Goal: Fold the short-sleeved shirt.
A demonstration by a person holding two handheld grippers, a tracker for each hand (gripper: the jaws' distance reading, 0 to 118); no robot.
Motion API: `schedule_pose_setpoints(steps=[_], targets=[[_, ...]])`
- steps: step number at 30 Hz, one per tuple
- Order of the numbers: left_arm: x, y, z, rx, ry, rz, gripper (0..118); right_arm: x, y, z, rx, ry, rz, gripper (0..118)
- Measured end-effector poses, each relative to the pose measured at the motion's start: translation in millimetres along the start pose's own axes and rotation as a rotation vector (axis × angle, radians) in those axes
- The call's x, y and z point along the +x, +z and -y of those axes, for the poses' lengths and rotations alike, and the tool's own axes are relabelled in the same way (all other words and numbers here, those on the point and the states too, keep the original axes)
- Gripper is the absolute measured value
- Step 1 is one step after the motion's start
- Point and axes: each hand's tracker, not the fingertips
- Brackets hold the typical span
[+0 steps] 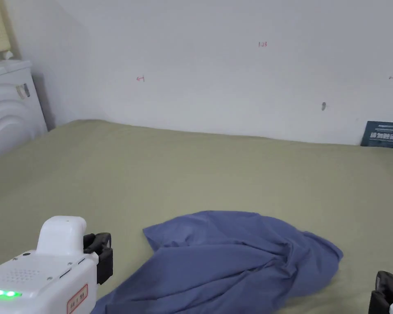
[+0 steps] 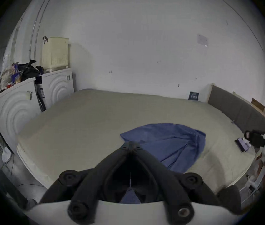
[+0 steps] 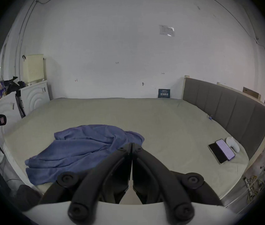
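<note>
A blue short-sleeved shirt (image 1: 232, 261) lies crumpled in a heap on the olive-green bed (image 1: 191, 171), near its front edge. It also lies ahead in the left gripper view (image 2: 169, 140) and the right gripper view (image 3: 86, 149). My left gripper (image 1: 99, 255) hovers at the lower left, short of the shirt; its jaws are together with nothing between them (image 2: 131, 145). My right gripper (image 1: 386, 290) sits at the lower right corner, to the right of the shirt, jaws together and empty (image 3: 131, 145).
Two phones (image 3: 222, 152) and a white object (image 3: 232, 145) lie on the bed's right side by the grey headboard (image 3: 226, 108). White cabinets (image 2: 14, 105) with a cream basket (image 2: 55, 53) stand at the left. A dark card (image 1: 383, 134) leans on the wall.
</note>
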Motion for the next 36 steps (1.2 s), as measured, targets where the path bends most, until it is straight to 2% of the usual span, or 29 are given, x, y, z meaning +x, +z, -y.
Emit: schedule_pose_setpoints(steps=[4, 5, 9, 15, 16, 18, 19, 24, 27, 28, 30, 31, 32, 33, 34, 36], targets=[[-27.7, -40.5, 11.1, -0.145, -0.014, -0.021, 0, -8.9, -9.3, 6.7, -0.046, 0.013, -0.029, 6], [-35.4, -54.1, 16.1, -0.194, 0.005, -0.027, 0, -10.2, -13.7, 9.7, -0.077, 0.004, -0.073, 6], [-65.1, -105.5, 41.4, -0.367, 0.022, -0.042, 0, -20.5, -29.1, 21.6, -0.121, 0.012, -0.081, 6], [-80.9, -148.5, 65.4, -0.528, 0.067, -0.026, 2, -34.3, -50.9, 33.8, -0.185, 0.054, -0.105, 6], [-81.5, -153.1, 67.7, -0.549, 0.063, -0.028, 25, -36.1, -52.9, 35.4, -0.191, 0.057, -0.106, 6], [-85.3, -169.3, 75.4, -0.615, 0.053, -0.037, 97, -38.3, -58.3, 39.1, -0.21, 0.056, -0.115, 6], [-87.0, -180.0, 81.0, -0.64, 0.054, -0.042, 118, -39.1, -60.7, 40.8, -0.219, 0.054, -0.119, 6], [-87.1, -211.2, 109.0, -0.737, 0.018, -0.101, 118, -41.0, -64.9, 49.5, -0.26, 0.047, -0.134, 6], [-77.6, -200.6, 106.5, -0.716, 0.017, -0.116, 117, -39.9, -67.7, 53.4, -0.277, 0.053, -0.137, 6], [-76.5, -198.6, 104.3, -0.716, 0.02, -0.112, 111, -39.7, -67.8, 53.4, -0.282, 0.054, -0.136, 6], [-72.3, -194.1, 98.1, -0.709, 0.002, -0.072, 91, -37.6, -70.1, 53.5, -0.292, 0.05, -0.138, 6], [-67.7, -189.7, 91.7, -0.705, -0.015, -0.043, 69, -36.2, -71.1, 53.4, -0.294, 0.047, -0.137, 6], [-66.1, -186.8, 85.5, -0.702, 0.002, -0.011, 42, -35.0, -70.9, 52.4, -0.296, 0.043, -0.134, 6], [-67.6, -187.7, 82.0, -0.69, 0.054, 0.049, 0, -32.9, -71.7, 51.9, -0.298, 0.037, -0.13, 6], [-67.7, -189.4, 80.6, -0.685, 0.108, 0.063, 0, -30.2, -73.3, 51.7, -0.301, 0.032, -0.128, 6], [-67.1, -197.1, 86.5, -0.714, 0.027, 0.028, 0, -24.5, -76.5, 50.9, -0.312, 0.02, -0.12, 6]])
